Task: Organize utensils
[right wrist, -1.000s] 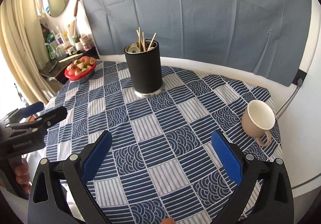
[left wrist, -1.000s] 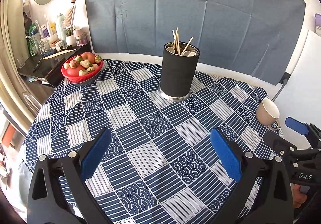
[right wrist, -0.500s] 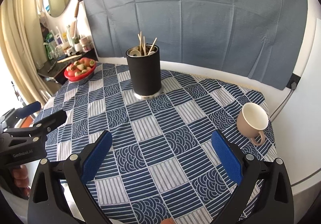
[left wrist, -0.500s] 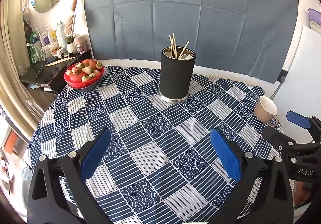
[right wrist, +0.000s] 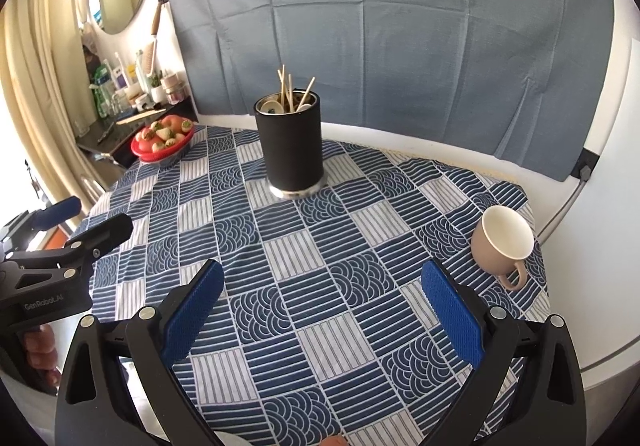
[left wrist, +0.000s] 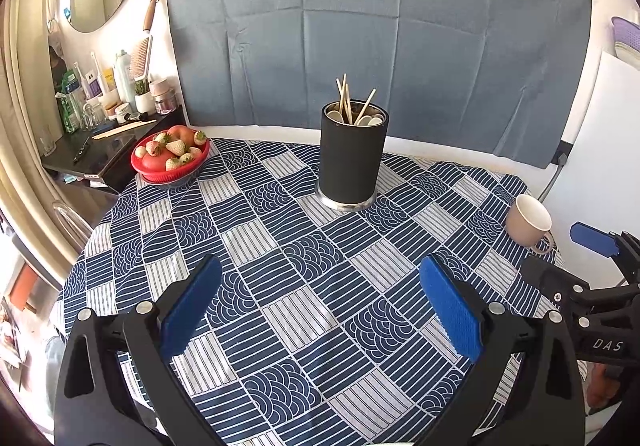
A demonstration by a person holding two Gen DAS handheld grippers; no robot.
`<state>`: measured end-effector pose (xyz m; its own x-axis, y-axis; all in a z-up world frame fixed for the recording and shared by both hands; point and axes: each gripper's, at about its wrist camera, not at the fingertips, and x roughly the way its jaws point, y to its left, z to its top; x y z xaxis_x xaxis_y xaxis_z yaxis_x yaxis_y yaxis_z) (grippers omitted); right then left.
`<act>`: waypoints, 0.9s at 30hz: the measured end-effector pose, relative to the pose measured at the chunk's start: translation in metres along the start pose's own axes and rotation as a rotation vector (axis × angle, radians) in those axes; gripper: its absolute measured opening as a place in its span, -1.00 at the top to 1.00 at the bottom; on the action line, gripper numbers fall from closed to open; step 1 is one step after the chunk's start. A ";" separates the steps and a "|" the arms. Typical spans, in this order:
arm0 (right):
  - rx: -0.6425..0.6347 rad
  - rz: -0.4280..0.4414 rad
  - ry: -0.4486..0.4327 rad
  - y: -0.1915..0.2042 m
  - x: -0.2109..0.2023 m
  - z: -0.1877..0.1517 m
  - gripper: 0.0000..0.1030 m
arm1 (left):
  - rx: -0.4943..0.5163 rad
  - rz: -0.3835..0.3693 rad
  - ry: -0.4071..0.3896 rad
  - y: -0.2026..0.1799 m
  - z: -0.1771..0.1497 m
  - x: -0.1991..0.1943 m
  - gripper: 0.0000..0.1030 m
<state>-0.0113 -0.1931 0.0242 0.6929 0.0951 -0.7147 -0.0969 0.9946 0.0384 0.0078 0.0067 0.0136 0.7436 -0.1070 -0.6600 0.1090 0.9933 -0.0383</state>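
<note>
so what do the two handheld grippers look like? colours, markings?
Both match: black plastic frames with silver screws and blue textured pads on the fingers. The left gripper shows white "GenRobot.AI" lettering on its body in the right wrist view; the right gripper shows "DAS" in the left wrist view. No cables or sleeves visible.

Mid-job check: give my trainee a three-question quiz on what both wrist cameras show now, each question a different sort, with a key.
1. True or false: the left tongs are shut on a chopstick.
2. Multiple choice: where are the chopsticks and spoons? A) lying on the tablecloth B) standing in the black holder C) in the mug
3. Fill in: the beige mug lies tipped on its ____, handle toward the near table edge.

Key
1. False: both the left tongs and the right tongs are open and hold nothing.
2. B: they stand in the black holder at mid-table.
3. Side.
</note>
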 end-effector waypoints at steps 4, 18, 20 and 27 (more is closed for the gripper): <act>0.003 0.000 -0.001 -0.001 -0.001 0.000 -0.84 | 0.000 0.010 -0.007 -0.001 0.001 -0.002 -0.88; -0.012 0.012 0.007 -0.002 0.001 0.000 -0.84 | -0.001 0.015 -0.011 -0.004 0.000 -0.003 -0.89; -0.011 0.012 0.007 -0.002 0.001 0.000 -0.84 | -0.001 0.016 -0.012 -0.003 0.000 -0.003 -0.89; -0.010 0.008 0.002 -0.003 0.001 0.000 -0.84 | 0.002 0.020 -0.013 -0.003 0.000 -0.002 -0.89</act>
<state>-0.0099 -0.1956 0.0231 0.6904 0.1031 -0.7161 -0.1094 0.9933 0.0375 0.0060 0.0044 0.0148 0.7544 -0.0875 -0.6506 0.0950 0.9952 -0.0237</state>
